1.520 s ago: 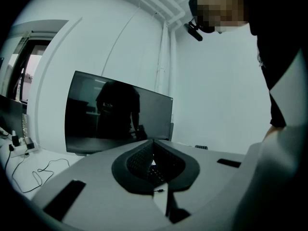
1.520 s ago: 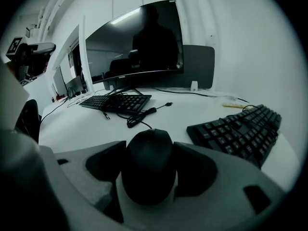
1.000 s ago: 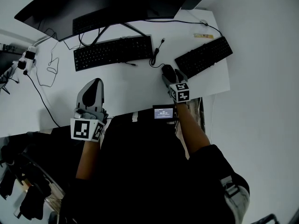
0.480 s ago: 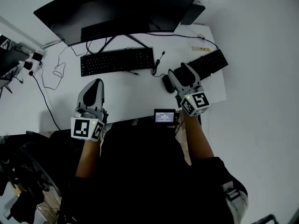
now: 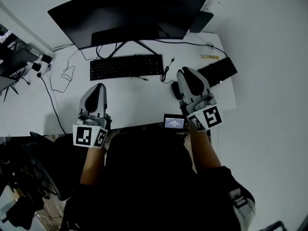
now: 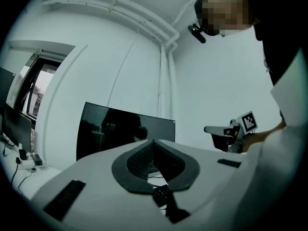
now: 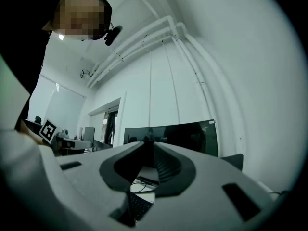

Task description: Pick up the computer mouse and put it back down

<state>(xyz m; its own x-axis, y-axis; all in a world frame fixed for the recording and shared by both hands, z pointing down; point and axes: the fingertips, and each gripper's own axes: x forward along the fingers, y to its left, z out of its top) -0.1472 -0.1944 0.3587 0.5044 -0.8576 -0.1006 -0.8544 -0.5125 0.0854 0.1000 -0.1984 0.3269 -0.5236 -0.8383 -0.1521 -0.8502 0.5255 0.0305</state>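
Head view: white, matt desk (image 5: 134,97) carrying a wide, glossy black monitor (image 5: 130,13) on a splayed stand, a flat black keyboard (image 5: 126,66) set square before it, and a second keyboard (image 5: 219,70) lying askew at the right edge. A thin black cable (image 5: 167,71) curls between the two. The mouse (image 5: 175,90), a small, rounded dark body, lies on the desk between the keyboards, partly covered in this view by the right gripper (image 5: 184,72) raised above it; nothing holds it.

Both grippers are smooth grey moulded shells tapering to a blunt tip, each ending at the wrist in a cube with black-and-white square markers. The inner faces of the jaws are dark, ribbed pads bowed into a leaf-shaped opening.

Left gripper (image 5: 99,86): over bare desk near the front edge, jaws drawn together at the tips, nothing between them. Right gripper: jaws have just been closing and now meet at the tips, likewise empty.

A small lit screen (image 5: 174,123) sits at the desk's front edge.

Change over the last second: the right gripper, then low over the mouse with jaws wide, has risen clear of it and levelled out; the mouse stays on the desk. The left gripper has lifted only slightly
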